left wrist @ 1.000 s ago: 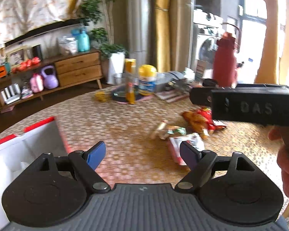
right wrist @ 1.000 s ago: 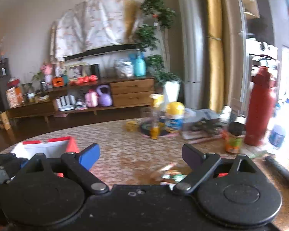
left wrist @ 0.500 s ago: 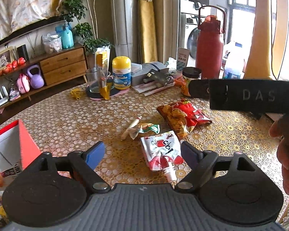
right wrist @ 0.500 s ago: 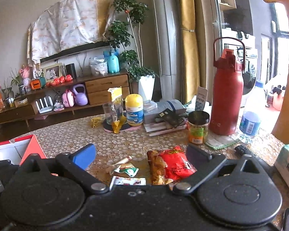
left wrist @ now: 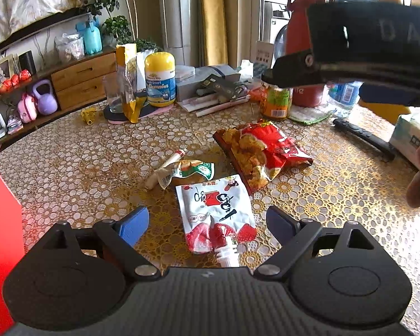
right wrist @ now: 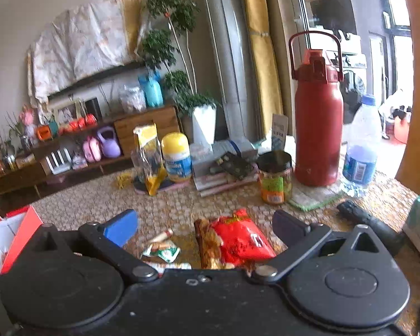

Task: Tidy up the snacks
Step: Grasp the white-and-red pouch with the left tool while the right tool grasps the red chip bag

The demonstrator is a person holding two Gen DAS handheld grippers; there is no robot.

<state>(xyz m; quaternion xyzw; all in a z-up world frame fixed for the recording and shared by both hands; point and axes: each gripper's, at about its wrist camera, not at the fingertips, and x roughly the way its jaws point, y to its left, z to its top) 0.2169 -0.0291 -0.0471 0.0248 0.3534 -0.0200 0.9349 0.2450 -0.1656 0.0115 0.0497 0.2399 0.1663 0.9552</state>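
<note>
table [left wrist: 308,196]: gold lace cloth | behind: wooden sideboard [right wrist: 148,123], curtains [right wrist: 261,56]

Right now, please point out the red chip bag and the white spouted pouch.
red chip bag [left wrist: 274,145], left wrist view, on its red printed face.
white spouted pouch [left wrist: 214,204], left wrist view, on its white middle.

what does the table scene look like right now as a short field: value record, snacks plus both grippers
surface: table with gold lace cloth
snack nearest left hand-held gripper: white pouch with strawberries, flat, between the open fingers, untouched
snack in front of right hand-held gripper: red chip bag, flat, not gripped
other snacks: green-and-white packet; thin stick beside it
container: red-and-white box at left edge
both grippers: open, holding nothing
background: red flask, yellow-lid gummies jar
</note>
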